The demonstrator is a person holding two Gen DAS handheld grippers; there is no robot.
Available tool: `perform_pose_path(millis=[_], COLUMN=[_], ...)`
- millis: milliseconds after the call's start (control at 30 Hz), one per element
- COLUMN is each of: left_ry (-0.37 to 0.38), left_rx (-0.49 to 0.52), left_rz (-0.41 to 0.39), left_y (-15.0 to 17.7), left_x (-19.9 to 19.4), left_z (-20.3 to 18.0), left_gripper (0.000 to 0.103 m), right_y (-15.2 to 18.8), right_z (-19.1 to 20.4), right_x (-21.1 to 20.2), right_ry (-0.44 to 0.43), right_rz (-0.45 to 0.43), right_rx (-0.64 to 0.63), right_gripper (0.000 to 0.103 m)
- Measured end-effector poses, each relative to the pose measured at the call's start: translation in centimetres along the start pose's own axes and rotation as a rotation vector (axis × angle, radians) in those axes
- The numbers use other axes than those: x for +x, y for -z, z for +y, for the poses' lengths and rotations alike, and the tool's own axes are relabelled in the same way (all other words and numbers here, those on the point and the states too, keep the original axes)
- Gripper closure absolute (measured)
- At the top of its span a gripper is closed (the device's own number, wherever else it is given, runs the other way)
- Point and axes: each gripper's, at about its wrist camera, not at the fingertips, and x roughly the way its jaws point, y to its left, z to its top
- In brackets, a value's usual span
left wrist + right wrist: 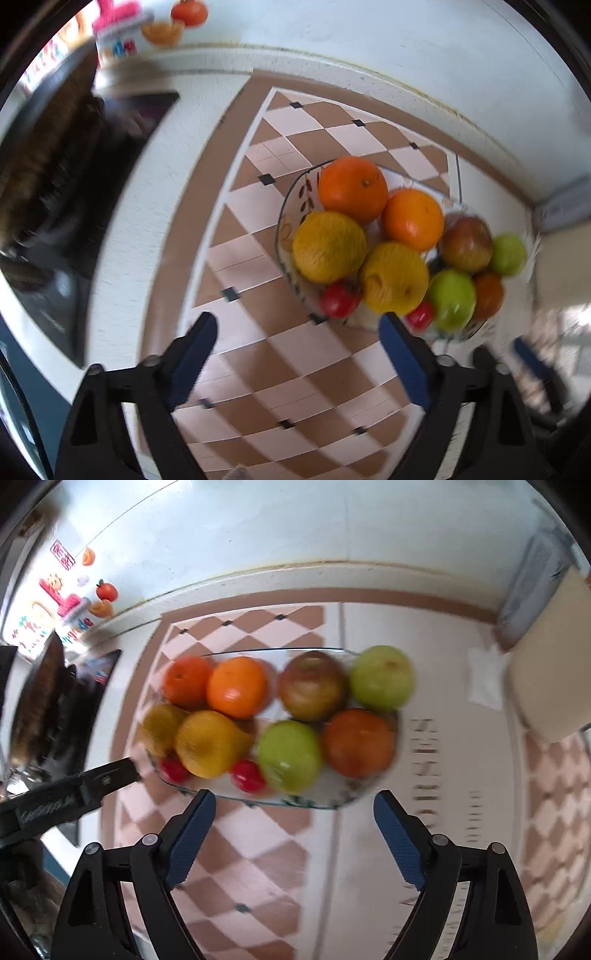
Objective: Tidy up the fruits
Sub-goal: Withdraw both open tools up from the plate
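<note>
Ten fruits sit in our glass plate [258, 801] on the checkered cloth [236, 853]: two oranges, two yellow, two green apples, two reddish apples, two small red. Only our right view shows the cutting board [550, 664]. Left gripper [299, 362] and right gripper [295, 838] both gape wide, empty.

A glass plate [334, 802] holds the fruit [236, 686] in groups: two oranges far left, two yellow pears [210, 744] near left with small red tomatoes [248, 775] beside them, green [382, 677] and reddish apples [356, 742] on the right.
</note>
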Motion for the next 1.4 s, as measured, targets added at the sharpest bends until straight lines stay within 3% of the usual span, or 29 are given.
perform_pose_path(millis=[100,300,567,967,1400], left_ry=[-0.060,-0.096,-0.060,-0.023,0.012], left_rx=[0.040,0.062,0.103,0.196,0.216], left_rz=[-0.043,-0.115,-0.228,-0.408,-0.553], left_y=[1.6,4.4,8.0,17.2,24.4], left_x=[-1.2,-4.3,-10.6,-21.4,-29.0], left_z=[-0.6,-1.4,-2.1,-0.4,1.4], left_gripper=[0.006,0.005,0.005,0.005,0.005], right_y=[0.9,2.4,7.1,16.2,23.6], right_z=[-1.2,-1.9,-1.0,1.7,3.5], right_x=[-1.6,-5.5,-13.6,-26.8,-34.5], right_ry=[0.014,0.020,0.030,0.033,0.002], right_rz=[-0.025,-0.086,-0.199,-0.383,-0.449], right_rx=[-0.005,-0.019,-0.008,-0.001,-0.005], right_gripper=[0.010,0.010,0.005,0.003,0.003])
